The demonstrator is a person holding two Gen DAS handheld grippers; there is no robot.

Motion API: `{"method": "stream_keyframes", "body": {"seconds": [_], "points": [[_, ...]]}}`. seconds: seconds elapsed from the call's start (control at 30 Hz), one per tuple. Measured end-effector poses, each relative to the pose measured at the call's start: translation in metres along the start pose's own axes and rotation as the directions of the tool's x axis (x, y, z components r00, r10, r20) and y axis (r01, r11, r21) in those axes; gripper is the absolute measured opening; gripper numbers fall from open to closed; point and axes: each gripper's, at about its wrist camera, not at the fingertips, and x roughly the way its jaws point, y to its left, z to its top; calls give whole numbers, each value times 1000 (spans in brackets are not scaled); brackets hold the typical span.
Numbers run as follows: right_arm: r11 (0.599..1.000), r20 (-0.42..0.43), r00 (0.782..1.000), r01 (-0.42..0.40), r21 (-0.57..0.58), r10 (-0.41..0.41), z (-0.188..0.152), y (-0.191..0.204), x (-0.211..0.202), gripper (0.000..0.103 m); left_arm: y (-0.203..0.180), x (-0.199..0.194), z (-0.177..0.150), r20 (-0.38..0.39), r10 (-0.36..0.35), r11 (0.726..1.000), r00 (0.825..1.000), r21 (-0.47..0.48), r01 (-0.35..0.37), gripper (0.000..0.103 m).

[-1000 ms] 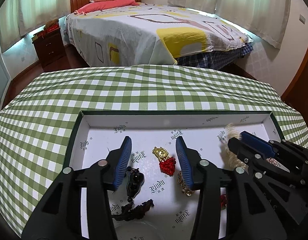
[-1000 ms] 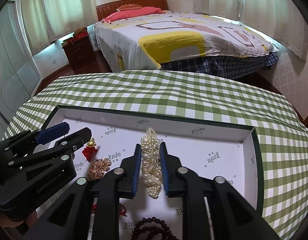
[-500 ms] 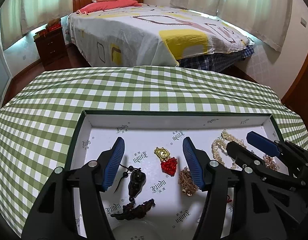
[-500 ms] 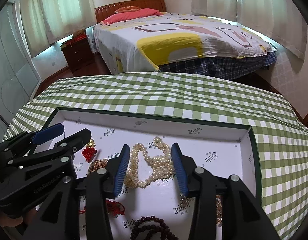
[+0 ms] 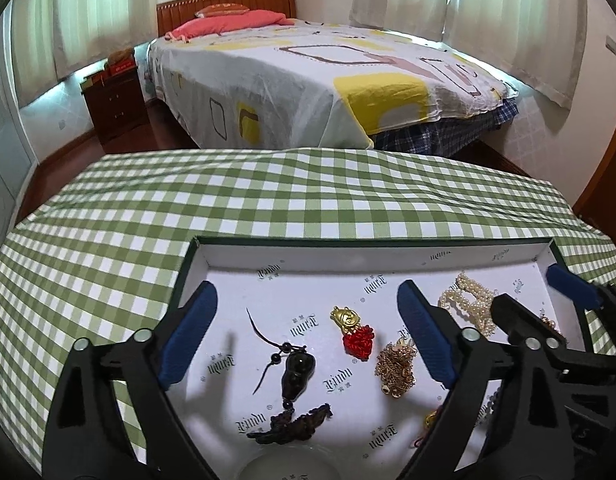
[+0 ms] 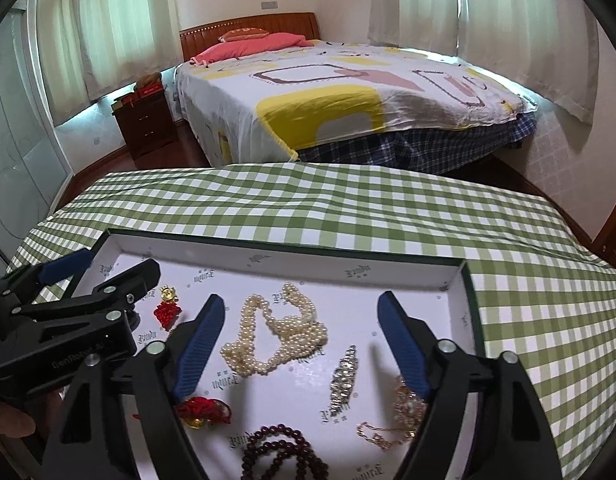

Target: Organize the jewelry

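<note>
Pearls (image 6: 276, 332) lie loose in a heap on the white lining of the shallow green-edged box (image 6: 267, 240), between the spreading blue pads of my right gripper (image 6: 303, 344), whose jaws are opening with nothing pressed between them. My left gripper (image 5: 308, 332) is opening too, over a dark gourd pendant (image 5: 295, 372), a red knot charm (image 5: 358, 336) and a gold chain (image 5: 396, 364), none of them held.

The risks, as I judge them: the two tools stand close together over the box, so a careless reach could knock one against the other; and a pad dropped into the pearl heap could snag a loop and drag neighbouring pieces, such as the crystal brooch (image 6: 344, 376) just right of the strand, into a tangle.

Beyond my fingers, the box sits on a green-and-white checked cloth (image 6: 348, 208). Farther off stand a bed (image 6: 348, 92) with a patterned sheet, a dark nightstand (image 6: 145, 124) and pale curtains (image 6: 107, 24).
</note>
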Motion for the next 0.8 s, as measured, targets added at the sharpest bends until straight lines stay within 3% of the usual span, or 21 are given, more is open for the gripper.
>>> {"method": "stream_keyframes", "body": {"seconds": [0.23, 0.5, 0.8], "points": [[999, 11, 1000, 28, 15, -28, -1, -9, -7, 84, -10, -5, -1, 22, 23, 998, 1000, 66, -24, 94], [998, 68, 996, 54, 38, -56, -4, -19, -24, 84, -3, -13, -2, 50, -6, 1000, 999, 15, 5, 94], [997, 82, 995, 60, 57, -64, -15, -23, -32, 84, 0, -31, -10, 80, -21, 1000, 997, 19, 20, 94]]}}
